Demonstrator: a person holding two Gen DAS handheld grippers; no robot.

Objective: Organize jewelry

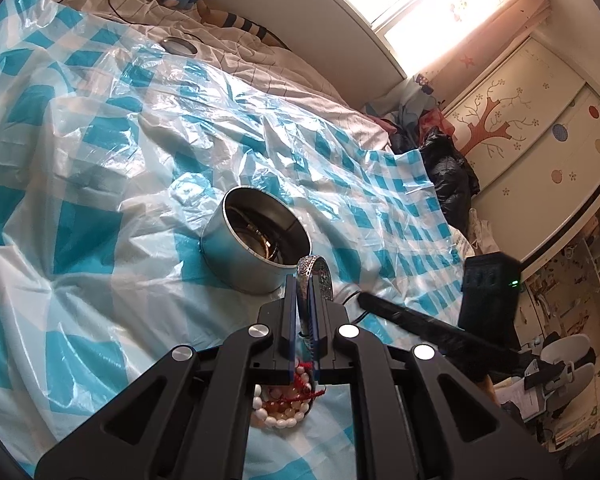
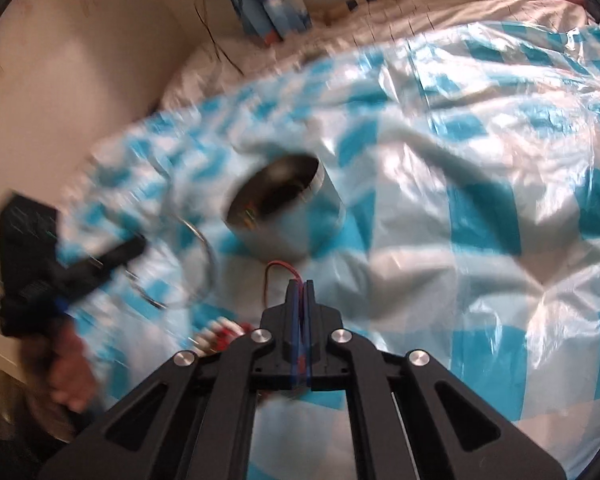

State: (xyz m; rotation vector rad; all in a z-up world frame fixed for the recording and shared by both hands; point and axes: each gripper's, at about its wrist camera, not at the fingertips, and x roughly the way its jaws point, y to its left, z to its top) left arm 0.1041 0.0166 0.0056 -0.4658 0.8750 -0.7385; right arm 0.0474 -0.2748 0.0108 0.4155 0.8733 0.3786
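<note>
left gripper (image 1: 305, 280) is clamped on an engraved silver bangle (image 1: 314, 270), just short of the round metal tin (image 1: 240, 256) on the bed, some jewelry already inside. right gripper (image 2: 303, 285) pinches a thin red cord (image 2: 278, 266). white bead bracelets (image 1: 276, 412) remain unsorted.

Plastic sheet (image 1: 100, 168) on bed: turquoise-and-white check, glossy. Round tin (image 1: 256, 240) ahead of the jaws: plain silver, dark inside. Bangle (image 1: 314, 276) between the left jaws: silver, engraved scroll pattern. Bead bracelets (image 1: 280, 412) under the left jaws: white and peach beads, red cord. Thin red cord (image 2: 280, 270) at the right jaws. Both grippers black, blue pads. Wardrobe (image 1: 540, 128) cream, tree motif, coloured dots.
</note>
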